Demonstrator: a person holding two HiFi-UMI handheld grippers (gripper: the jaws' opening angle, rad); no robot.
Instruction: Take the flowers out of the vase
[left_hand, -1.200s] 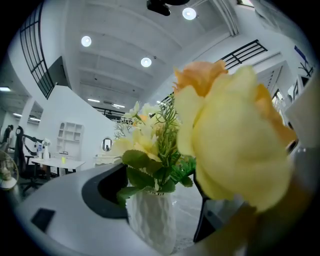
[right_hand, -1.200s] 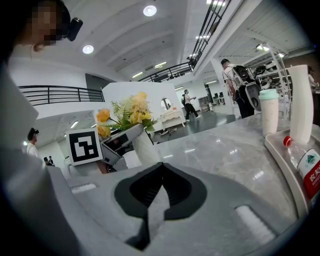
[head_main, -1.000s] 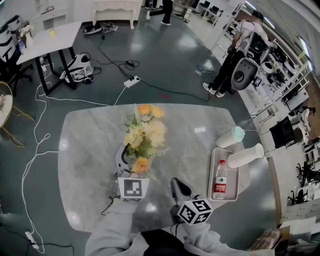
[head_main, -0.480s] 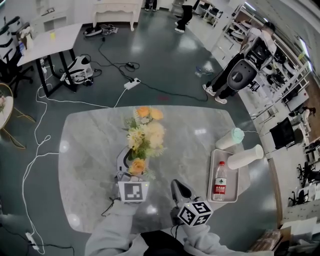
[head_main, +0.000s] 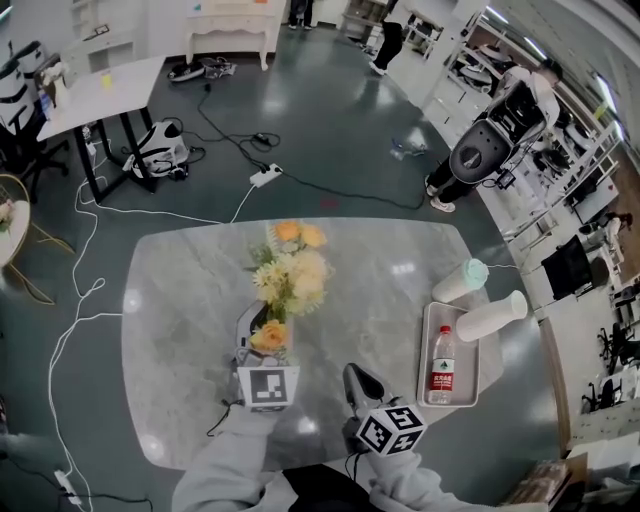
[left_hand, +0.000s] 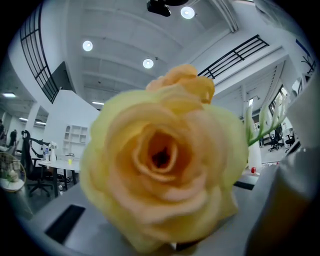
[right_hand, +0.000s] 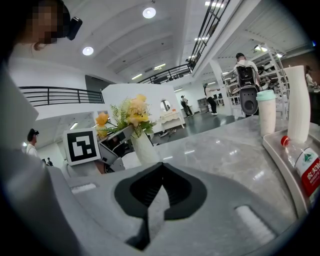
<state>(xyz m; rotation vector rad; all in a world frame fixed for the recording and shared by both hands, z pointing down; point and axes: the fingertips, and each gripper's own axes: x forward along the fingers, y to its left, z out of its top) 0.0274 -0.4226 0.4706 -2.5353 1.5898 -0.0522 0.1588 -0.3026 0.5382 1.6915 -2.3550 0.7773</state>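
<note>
A bouquet (head_main: 290, 275) of yellow and orange flowers stands in a white vase (right_hand: 141, 148) on the grey marble table (head_main: 180, 300). Its nearest bloom is an orange rose (head_main: 268, 337), which fills the left gripper view (left_hand: 160, 160). My left gripper (head_main: 264, 346) points level at the bouquet's near side. Its jaws are closing with that rose between them, and the bloom hides the pads. My right gripper (head_main: 355, 378) hovers low over the table's near edge, right of the vase. It is shut and holds nothing (right_hand: 160, 172).
At the table's right a white tray (head_main: 424, 350) holds a water bottle (head_main: 441, 372) and a lying white cylinder (head_main: 490, 315). A green-lidded cup (head_main: 462, 278) lies beside it. Cables trail over the floor behind; a person (head_main: 520, 100) stands far right.
The left gripper's jaws have drawn together around the orange rose. Both hands stayed in place. People in the background walked on.
</note>
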